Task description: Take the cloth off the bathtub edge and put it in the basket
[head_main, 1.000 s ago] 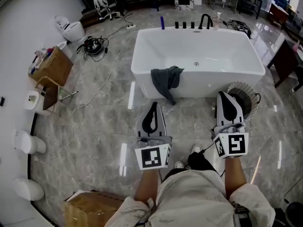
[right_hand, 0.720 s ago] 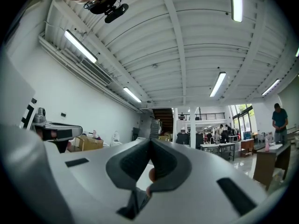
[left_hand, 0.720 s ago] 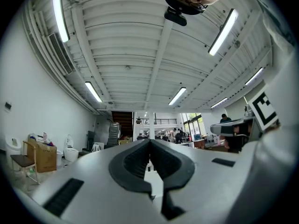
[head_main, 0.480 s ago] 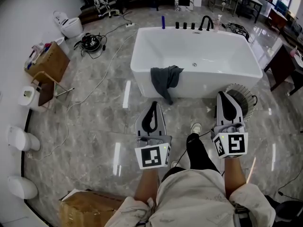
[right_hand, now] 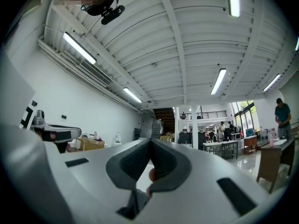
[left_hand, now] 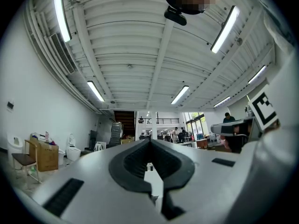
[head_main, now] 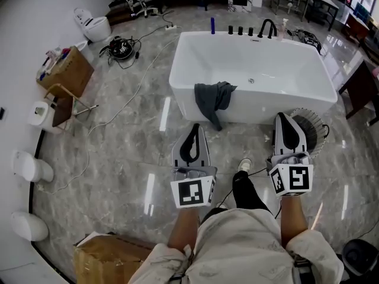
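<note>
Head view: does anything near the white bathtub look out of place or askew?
Yes. The dark grey cloth hangs crumpled over the near edge of the white bathtub, one end trailing down its outer wall towards the marble floor.

Basket (head_main: 313, 123) half behind right gripper (head_main: 283, 118)

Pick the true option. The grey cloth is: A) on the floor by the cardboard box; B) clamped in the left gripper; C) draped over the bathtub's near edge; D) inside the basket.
C: the cloth hangs over the near rim of the bathtub, apart from the basket.
</note>
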Action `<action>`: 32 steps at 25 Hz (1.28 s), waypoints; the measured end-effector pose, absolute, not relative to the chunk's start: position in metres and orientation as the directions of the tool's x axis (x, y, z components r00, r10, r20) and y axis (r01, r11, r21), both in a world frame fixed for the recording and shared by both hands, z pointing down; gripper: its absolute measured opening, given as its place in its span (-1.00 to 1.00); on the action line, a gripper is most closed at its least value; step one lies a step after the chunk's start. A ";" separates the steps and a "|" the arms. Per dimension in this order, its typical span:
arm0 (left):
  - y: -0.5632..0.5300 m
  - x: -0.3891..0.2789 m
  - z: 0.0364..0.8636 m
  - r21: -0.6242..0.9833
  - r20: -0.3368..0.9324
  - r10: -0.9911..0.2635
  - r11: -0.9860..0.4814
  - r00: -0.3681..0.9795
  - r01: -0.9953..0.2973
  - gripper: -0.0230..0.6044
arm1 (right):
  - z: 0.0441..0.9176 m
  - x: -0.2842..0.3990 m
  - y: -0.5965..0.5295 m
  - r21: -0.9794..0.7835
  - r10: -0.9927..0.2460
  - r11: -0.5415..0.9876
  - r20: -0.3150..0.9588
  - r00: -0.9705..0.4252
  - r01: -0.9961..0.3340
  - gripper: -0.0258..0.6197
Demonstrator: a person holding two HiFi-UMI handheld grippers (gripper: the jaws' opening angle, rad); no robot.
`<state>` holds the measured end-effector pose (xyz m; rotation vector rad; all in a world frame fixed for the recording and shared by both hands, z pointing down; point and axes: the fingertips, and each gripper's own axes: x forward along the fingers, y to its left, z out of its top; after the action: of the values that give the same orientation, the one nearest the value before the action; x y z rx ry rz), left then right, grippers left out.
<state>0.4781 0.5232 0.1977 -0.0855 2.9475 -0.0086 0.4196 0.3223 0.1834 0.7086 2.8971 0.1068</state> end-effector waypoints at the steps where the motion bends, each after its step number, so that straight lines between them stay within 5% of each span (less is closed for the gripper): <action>1: 0.523 0.470 0.200 -0.013 -0.185 -0.057 0.998 -0.981 -0.055 -0.92 | 0.187 0.411 0.322 0.100 0.466 0.884 -0.132 -0.875 0.456 -0.95; 32: 0.427 0.042 0.199 0.021 -0.116 -0.039 0.999 -0.992 -0.042 -0.92 | 0.225 -0.010 0.216 -0.005 0.473 0.880 -0.068 -0.878 0.475 -0.95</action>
<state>0.0422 0.4269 0.1987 -0.0611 3.0248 0.0358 -0.0099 0.2160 0.2248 0.7528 2.9834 -0.0322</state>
